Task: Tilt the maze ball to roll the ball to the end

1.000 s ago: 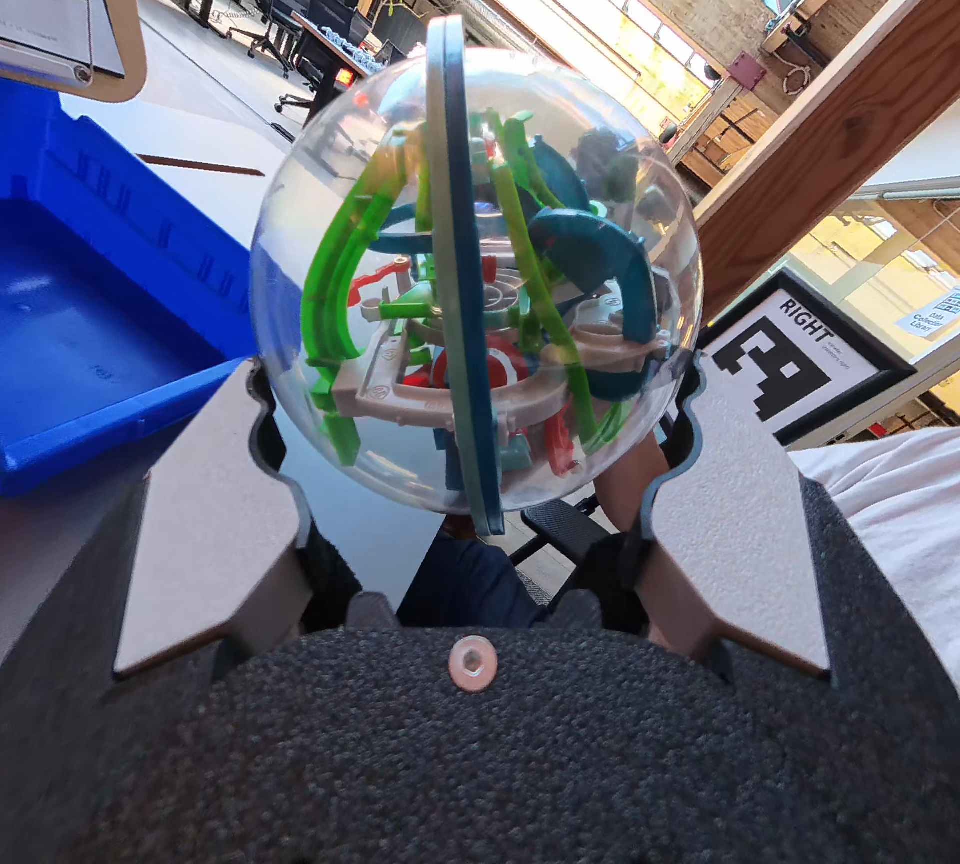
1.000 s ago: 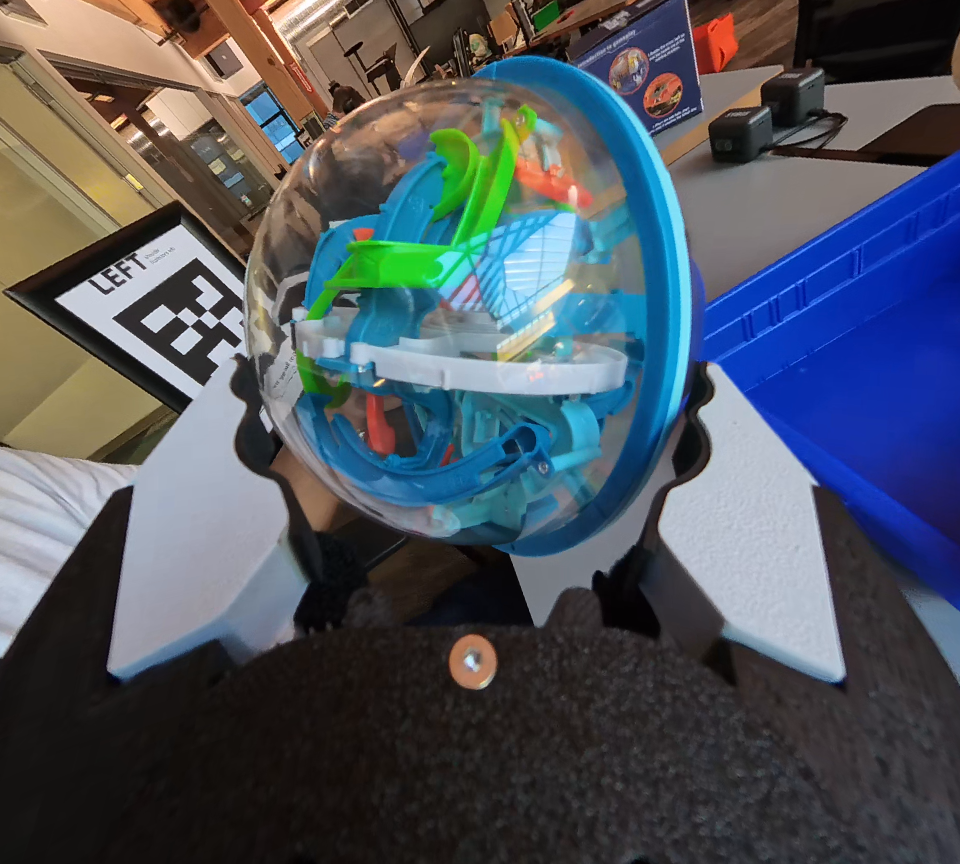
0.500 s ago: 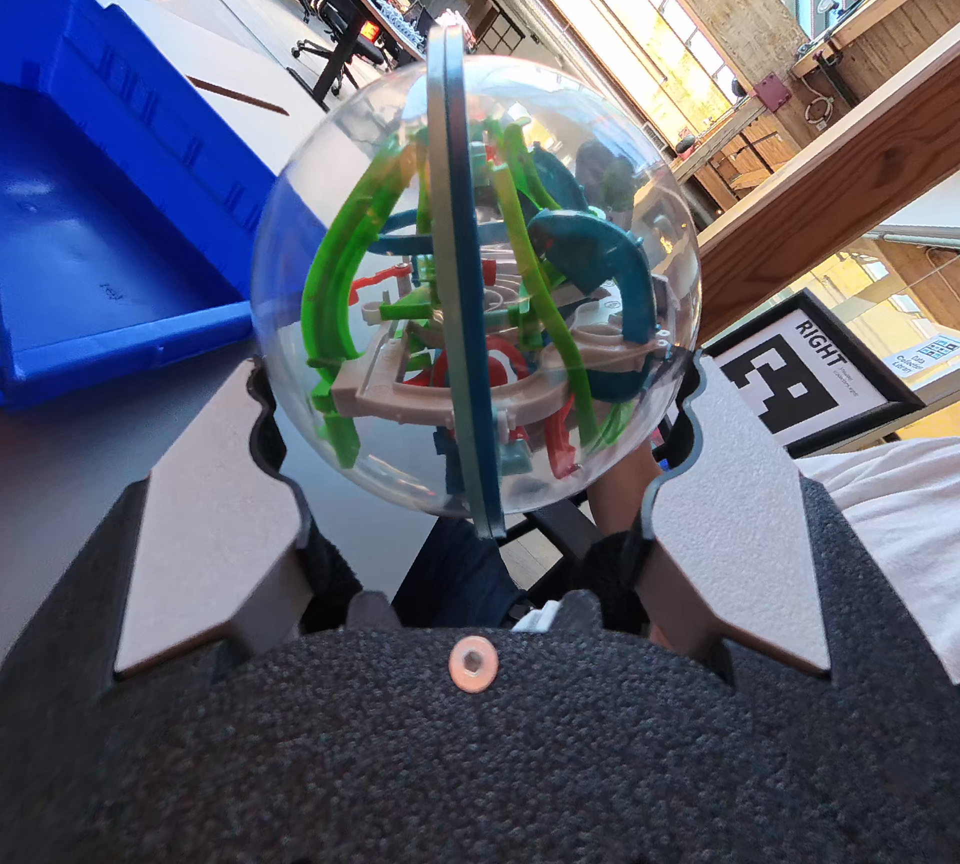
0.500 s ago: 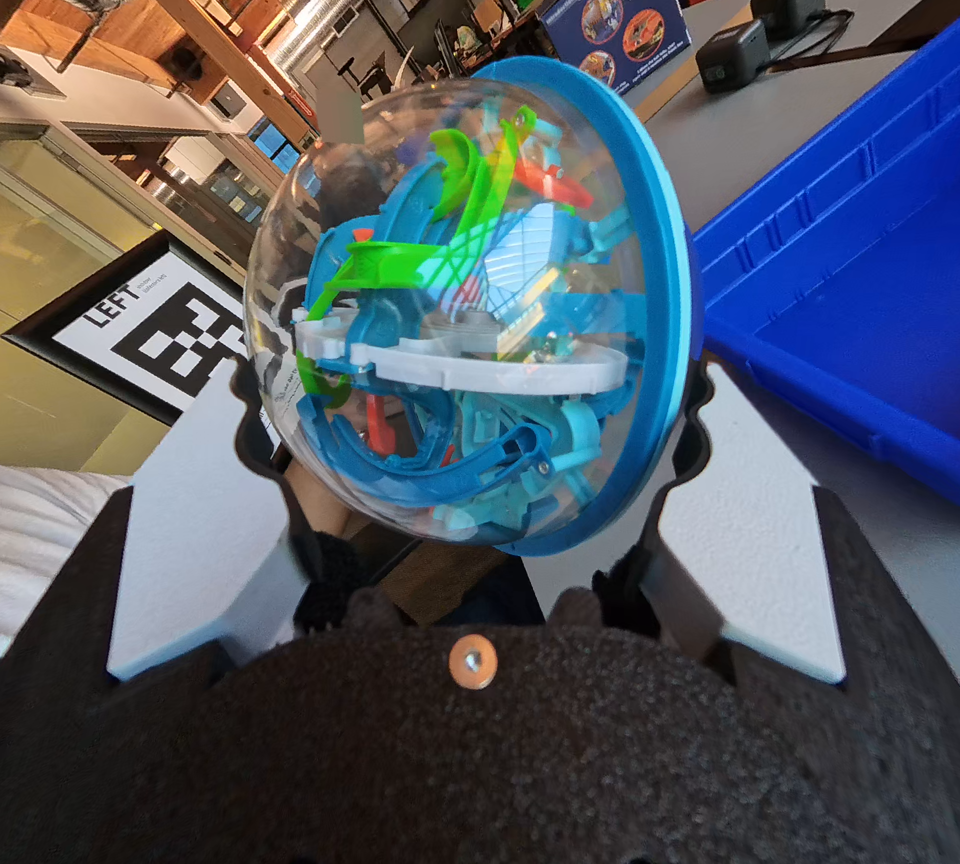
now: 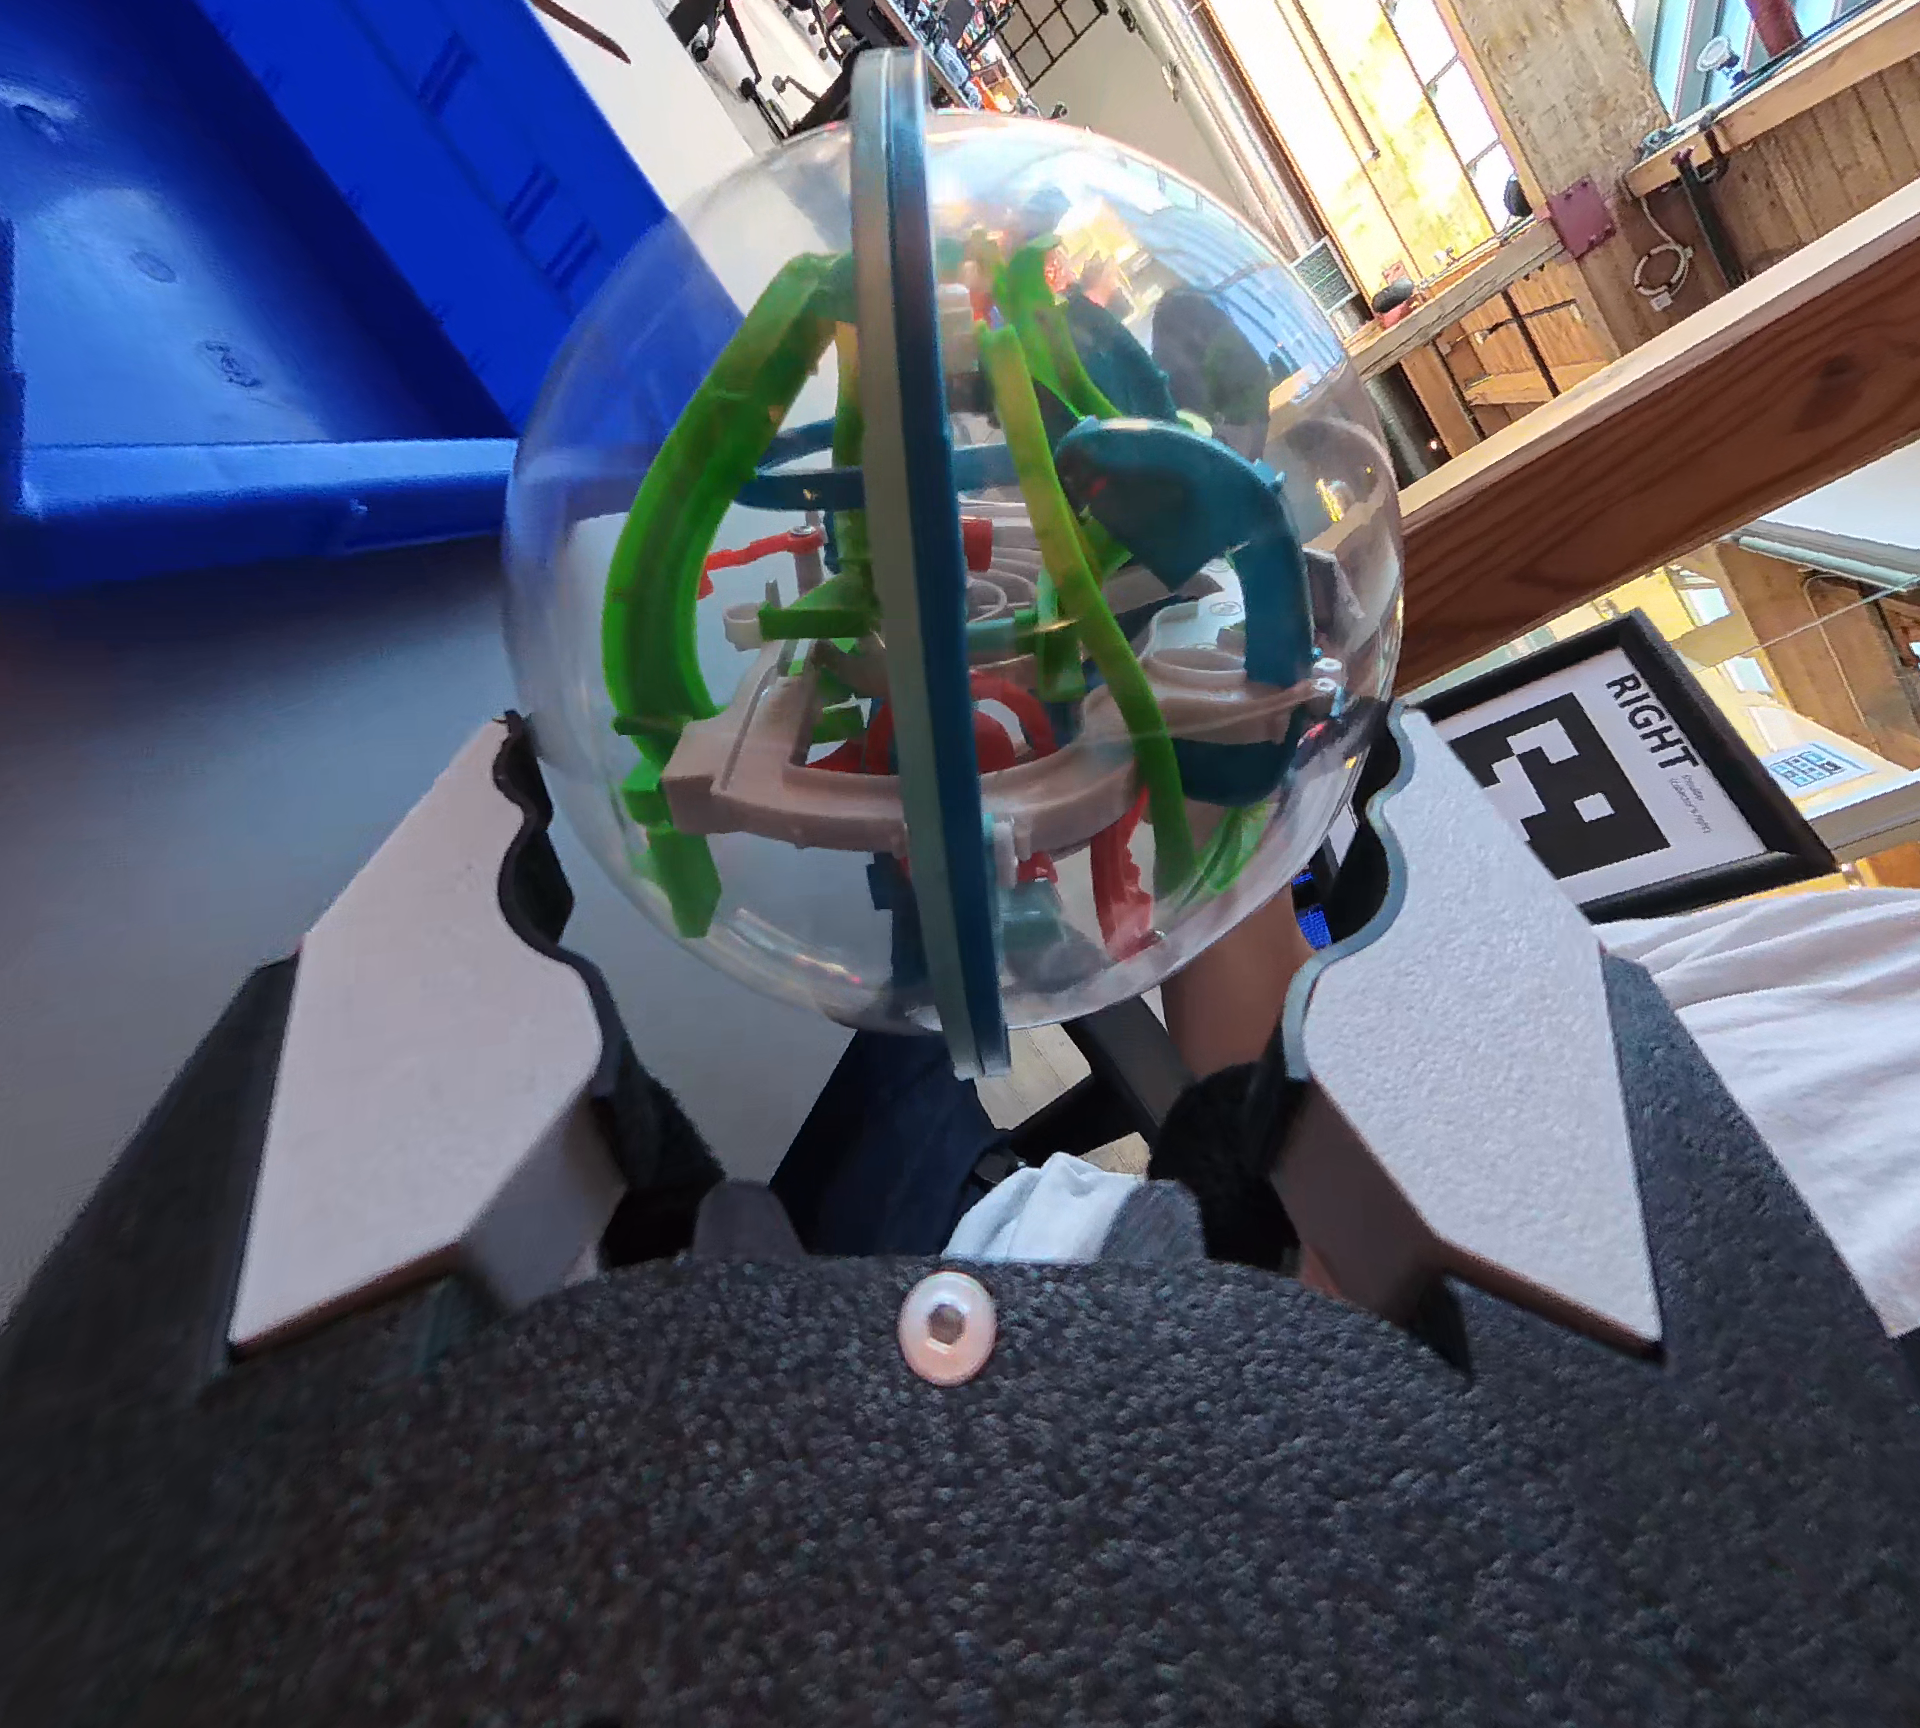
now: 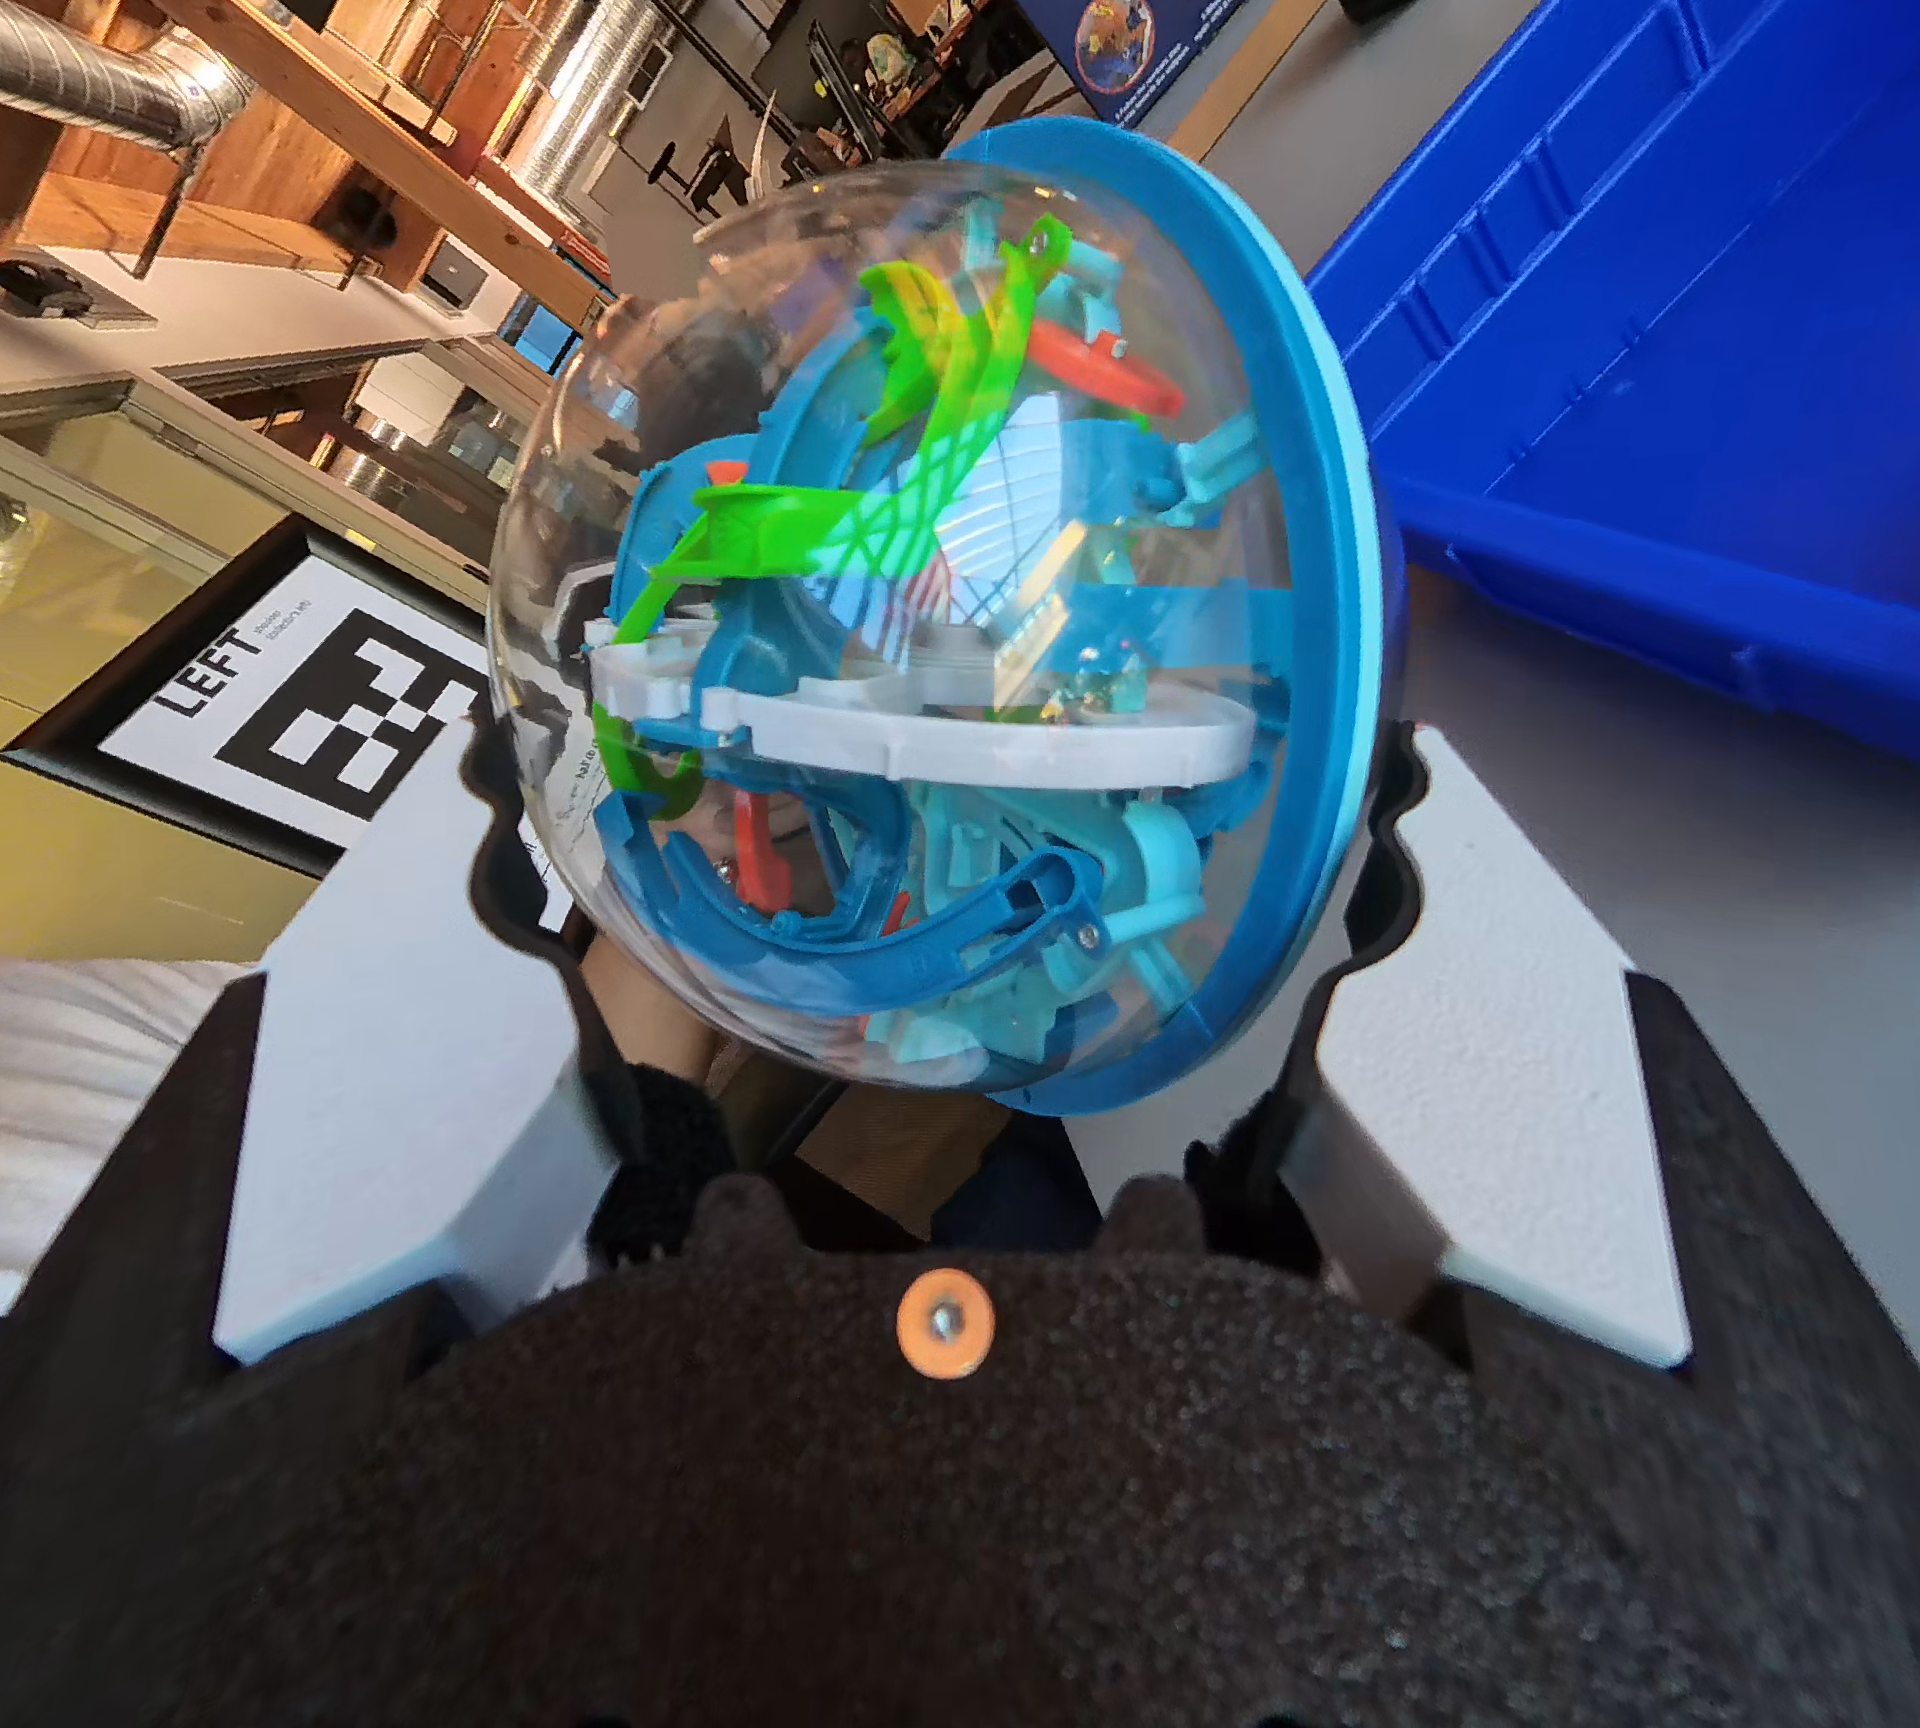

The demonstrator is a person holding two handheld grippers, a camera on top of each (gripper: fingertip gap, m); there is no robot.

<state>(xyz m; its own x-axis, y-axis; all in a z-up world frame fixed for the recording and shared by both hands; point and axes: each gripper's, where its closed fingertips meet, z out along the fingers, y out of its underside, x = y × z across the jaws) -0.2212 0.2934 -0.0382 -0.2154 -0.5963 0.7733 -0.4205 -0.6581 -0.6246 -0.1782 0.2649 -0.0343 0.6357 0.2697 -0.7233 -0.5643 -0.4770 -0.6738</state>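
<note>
Both the left gripper [image 5: 951,743] and the right gripper [image 6: 935,764] are clamped on the clear maze ball [image 5: 951,577], so a too strong tilt could make its smooth shell slip from the pads

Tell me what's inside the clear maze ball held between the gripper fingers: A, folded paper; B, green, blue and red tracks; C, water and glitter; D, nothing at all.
B: the maze ball shows green, blue and red plastic tracks through its clear shell.

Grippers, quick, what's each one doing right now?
Left gripper: fingers closed on the maze ball.
Right gripper: fingers closed on the same maze ball.
</note>
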